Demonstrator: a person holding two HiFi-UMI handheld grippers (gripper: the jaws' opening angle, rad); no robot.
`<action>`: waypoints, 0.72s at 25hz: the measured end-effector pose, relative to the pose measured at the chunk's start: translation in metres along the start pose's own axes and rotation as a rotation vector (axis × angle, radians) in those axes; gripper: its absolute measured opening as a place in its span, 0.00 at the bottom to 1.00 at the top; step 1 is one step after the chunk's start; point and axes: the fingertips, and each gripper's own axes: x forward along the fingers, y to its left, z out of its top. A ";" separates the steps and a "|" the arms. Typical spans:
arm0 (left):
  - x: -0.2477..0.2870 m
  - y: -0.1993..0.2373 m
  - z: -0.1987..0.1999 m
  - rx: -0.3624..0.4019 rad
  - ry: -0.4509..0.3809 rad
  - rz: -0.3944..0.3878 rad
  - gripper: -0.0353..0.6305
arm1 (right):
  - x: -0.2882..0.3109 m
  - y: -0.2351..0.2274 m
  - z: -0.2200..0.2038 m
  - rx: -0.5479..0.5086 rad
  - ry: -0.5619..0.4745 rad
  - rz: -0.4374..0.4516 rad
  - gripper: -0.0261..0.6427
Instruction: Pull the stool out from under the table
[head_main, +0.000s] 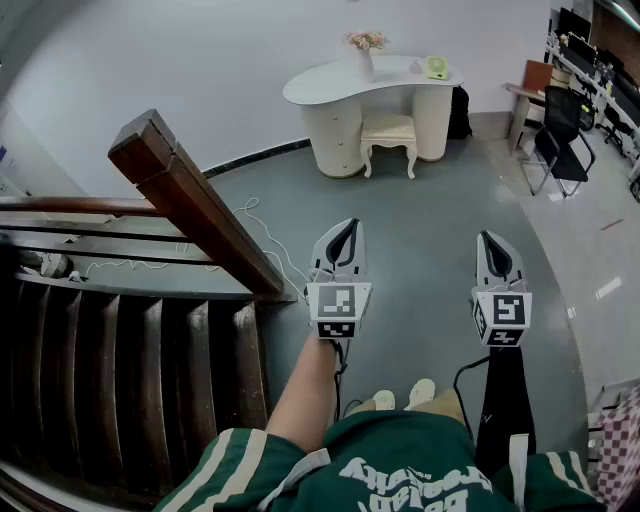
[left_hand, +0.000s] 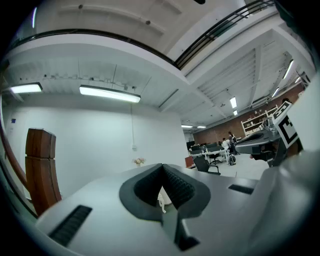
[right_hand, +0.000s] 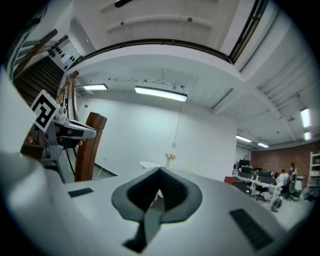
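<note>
A cream stool with carved legs sits tucked under a white curved dressing table against the far wall. My left gripper and my right gripper are held level side by side, both shut and empty, well short of the stool across bare grey floor. In the left gripper view the jaws meet at the tips, and a stool leg shows through the gap behind them. In the right gripper view the right gripper is closed too, with the table top far ahead.
A dark wooden staircase with a thick handrail post drops away at my left. White cable trails on the floor near it. A black office chair and desks stand at the far right. A flower vase stands on the table.
</note>
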 end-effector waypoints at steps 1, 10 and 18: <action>-0.001 0.001 0.001 -0.002 -0.001 0.004 0.06 | 0.000 0.001 0.002 -0.002 -0.003 0.000 0.05; -0.007 0.000 0.009 0.006 -0.016 -0.010 0.06 | -0.003 0.005 0.011 -0.010 -0.026 -0.008 0.05; -0.017 0.011 0.013 -0.022 -0.018 0.012 0.09 | -0.005 0.003 0.013 0.009 -0.036 -0.050 0.09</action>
